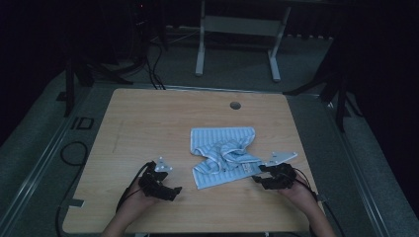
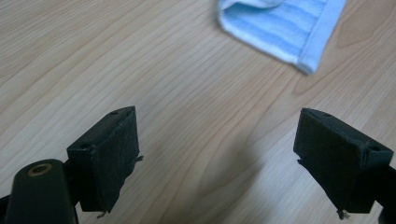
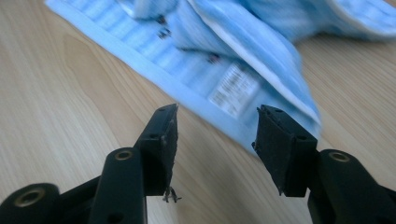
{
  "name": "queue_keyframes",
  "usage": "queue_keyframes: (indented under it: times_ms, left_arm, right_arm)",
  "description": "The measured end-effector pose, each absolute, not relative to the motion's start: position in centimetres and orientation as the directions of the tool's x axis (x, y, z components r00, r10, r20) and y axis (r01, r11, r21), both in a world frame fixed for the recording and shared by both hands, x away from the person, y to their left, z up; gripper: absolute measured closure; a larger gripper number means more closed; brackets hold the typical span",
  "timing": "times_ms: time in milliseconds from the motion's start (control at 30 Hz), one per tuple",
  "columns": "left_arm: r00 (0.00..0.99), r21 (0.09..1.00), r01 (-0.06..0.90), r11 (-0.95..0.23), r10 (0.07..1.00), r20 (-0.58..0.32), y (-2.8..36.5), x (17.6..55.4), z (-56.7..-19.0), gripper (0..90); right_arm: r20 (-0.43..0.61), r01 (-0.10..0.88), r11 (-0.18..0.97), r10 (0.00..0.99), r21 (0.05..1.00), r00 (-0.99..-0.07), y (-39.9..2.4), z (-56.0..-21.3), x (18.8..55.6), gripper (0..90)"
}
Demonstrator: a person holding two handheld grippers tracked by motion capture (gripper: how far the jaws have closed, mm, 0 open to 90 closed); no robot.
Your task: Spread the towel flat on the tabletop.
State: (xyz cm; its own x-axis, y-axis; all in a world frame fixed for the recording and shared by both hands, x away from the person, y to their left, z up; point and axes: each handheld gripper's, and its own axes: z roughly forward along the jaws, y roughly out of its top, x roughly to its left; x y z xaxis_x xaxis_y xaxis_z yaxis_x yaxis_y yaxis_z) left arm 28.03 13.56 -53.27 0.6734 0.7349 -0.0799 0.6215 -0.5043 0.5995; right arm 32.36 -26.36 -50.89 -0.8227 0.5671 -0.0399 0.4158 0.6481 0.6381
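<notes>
Cloth (image 1: 225,155) — blue-striped, crumpled — lies right of centre on the table (image 1: 148,118). Right gripper (image 1: 258,178) sits at its near right corner, jaws half apart, nothing between them. Left gripper (image 1: 175,190) rests well left of it — jaws wide, empty.

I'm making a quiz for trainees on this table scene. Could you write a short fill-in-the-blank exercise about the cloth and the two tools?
1. The crumpled cloth has light blue and ____ stripes.
2. It lies on a ____ table.
3. The tool nearest the cloth's sewn-on label is the ____ tool.
4. The left tool has its jaws ____, with bare tabletop between them.

Missing words: white; wooden; right; open
</notes>
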Motion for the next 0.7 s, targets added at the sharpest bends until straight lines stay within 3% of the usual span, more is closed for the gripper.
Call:
queue_keyframes:
  times_ms: [333, 600, 700]
  left_arm:
    - [0.742, 0.603, 0.574, -0.554, 0.663, -0.097, 8.8, 29.2, -53.0, 15.7]
    - [0.812, 0.604, 0.506, -0.616, 0.575, -0.094, 5.1, 30.0, -52.0, 22.9]
    - [0.836, 0.608, 0.475, -0.636, 0.541, -0.087, 2.5, 30.9, -51.5, 28.3]
  right_arm:
    - [-0.057, 0.372, 0.667, 0.528, 0.645, -0.847, -23.0, -50.0, 34.2, 50.3]
    - [-0.072, 0.343, 0.692, 0.495, 0.636, -0.866, -20.5, -49.7, 35.4, 50.9]
    - [-0.082, 0.328, 0.716, 0.472, 0.615, -0.878, -19.1, -49.6, 36.2, 55.1]
